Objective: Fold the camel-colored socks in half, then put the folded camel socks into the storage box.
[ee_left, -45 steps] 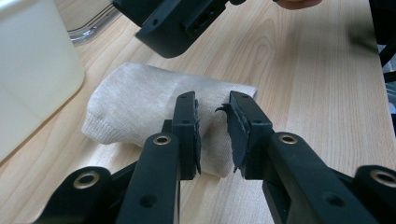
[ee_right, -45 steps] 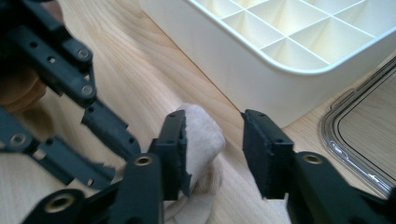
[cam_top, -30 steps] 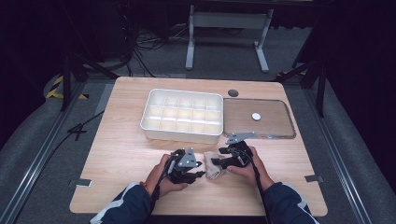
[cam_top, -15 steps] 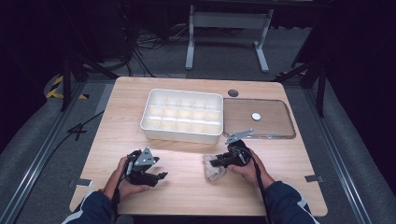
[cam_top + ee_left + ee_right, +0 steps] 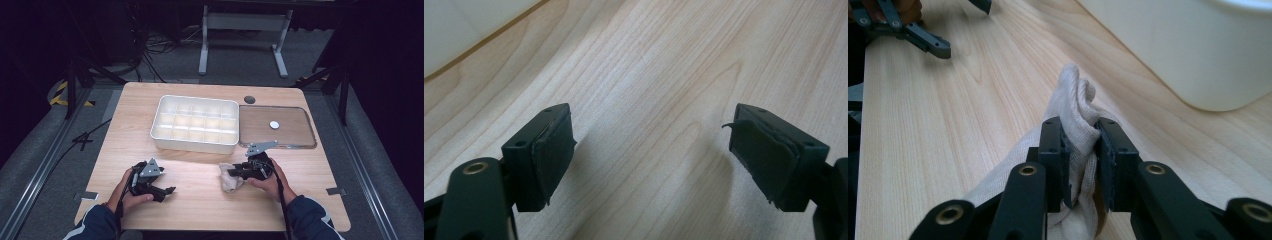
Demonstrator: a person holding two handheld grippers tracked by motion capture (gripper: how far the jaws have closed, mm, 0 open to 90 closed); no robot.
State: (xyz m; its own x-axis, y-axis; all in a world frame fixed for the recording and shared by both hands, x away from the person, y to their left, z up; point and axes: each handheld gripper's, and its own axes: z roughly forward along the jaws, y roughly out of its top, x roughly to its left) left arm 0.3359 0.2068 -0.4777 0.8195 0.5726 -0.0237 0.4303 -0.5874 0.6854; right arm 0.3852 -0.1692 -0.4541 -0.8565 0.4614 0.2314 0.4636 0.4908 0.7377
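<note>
Pale wood table (image 5: 200, 200) is carrying the work. Right gripper (image 5: 1083, 145) is pinching a bunched fold of cloth (image 5: 1073, 107), having just been closing on it; the cloth is lying just in front of the tray (image 5: 195, 125). Soft, light and limp, it will likely sag, so a thick fold seems the safest hold. Left gripper (image 5: 651, 150) is sitting low over bare wood, well apart from the cloth, jaws just opened wide and empty, forearm angling in from the near edge.

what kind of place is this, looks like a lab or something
Most likely a lab or recording studio rather than a home. A bare wooden table stands on grey carpet among dark surroundings, loose cables trail behind it, and a metal equipment stand sits at the back.
</note>
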